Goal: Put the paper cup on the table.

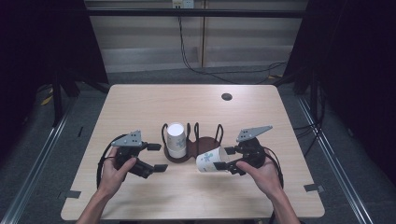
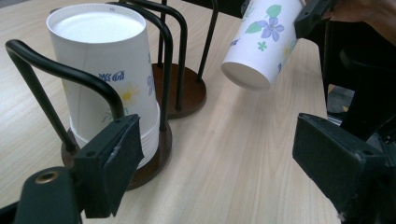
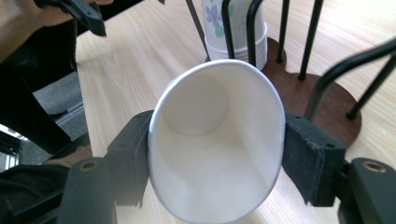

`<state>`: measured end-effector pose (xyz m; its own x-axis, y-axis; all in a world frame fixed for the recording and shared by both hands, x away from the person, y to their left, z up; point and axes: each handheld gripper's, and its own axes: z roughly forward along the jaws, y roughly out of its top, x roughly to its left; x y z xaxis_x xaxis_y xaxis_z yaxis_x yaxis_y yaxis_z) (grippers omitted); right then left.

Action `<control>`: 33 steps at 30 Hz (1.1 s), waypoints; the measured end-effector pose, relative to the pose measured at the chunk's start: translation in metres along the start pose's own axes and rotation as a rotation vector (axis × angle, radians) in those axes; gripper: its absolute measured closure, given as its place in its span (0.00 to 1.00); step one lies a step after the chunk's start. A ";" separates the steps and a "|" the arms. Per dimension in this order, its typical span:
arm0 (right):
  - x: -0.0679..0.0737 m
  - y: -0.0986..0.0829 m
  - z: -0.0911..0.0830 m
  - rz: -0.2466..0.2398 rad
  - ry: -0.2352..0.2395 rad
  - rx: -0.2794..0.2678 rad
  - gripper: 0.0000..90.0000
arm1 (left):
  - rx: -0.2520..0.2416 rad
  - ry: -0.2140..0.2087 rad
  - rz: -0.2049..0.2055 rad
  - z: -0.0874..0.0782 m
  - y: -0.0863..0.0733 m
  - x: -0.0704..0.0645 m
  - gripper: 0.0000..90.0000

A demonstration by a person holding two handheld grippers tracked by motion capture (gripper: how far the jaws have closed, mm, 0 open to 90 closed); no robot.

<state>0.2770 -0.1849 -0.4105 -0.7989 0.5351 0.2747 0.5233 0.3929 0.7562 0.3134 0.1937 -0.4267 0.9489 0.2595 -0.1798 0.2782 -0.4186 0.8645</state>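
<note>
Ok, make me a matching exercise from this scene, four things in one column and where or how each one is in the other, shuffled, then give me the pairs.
Things:
1. left gripper
2. right gripper
3. stack of upside-down paper cups
4. single flowered paper cup

States:
A. standing in the left bay of the wire cup holder
B. open, jaws spread, holding nothing
C. tipped on its side above the table, off the holder
D. shut on a cup's rim, squeezing it oval

Pairs: 1-B, 2-D, 3-A, 4-C
</note>
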 end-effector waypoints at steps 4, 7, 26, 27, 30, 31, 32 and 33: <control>-0.003 -0.004 -0.005 0.014 -0.020 0.004 0.35 | 0.003 0.003 0.003 0.000 0.000 0.001 0.18; -0.005 -0.006 -0.008 0.015 -0.026 0.020 0.35 | -0.003 0.006 -0.001 -0.001 0.000 0.002 0.18; -0.016 -0.008 -0.028 0.043 -0.081 0.080 0.35 | -0.013 0.006 0.007 -0.007 0.000 0.000 0.18; -0.017 -0.007 -0.029 0.044 -0.082 0.081 0.34 | -0.012 0.003 0.008 -0.008 0.000 -0.001 0.18; -0.020 -0.004 -0.032 0.049 -0.101 0.102 0.35 | -0.016 0.002 0.005 -0.009 0.000 0.000 0.18; -0.021 -0.004 -0.033 0.049 -0.107 0.109 0.35 | -0.009 0.004 0.009 -0.009 0.000 0.000 0.18; -0.023 -0.003 -0.033 0.051 -0.110 0.113 0.34 | -0.010 0.001 0.008 -0.009 -0.001 0.000 0.18; -0.024 -0.002 -0.034 0.056 -0.115 0.124 0.35 | -0.008 0.000 0.007 -0.009 -0.001 0.001 0.18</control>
<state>0.2854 -0.2234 -0.3984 -0.7317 0.6383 0.2392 0.6045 0.4455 0.6604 0.3126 0.2019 -0.4239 0.9507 0.2564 -0.1742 0.2707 -0.4131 0.8695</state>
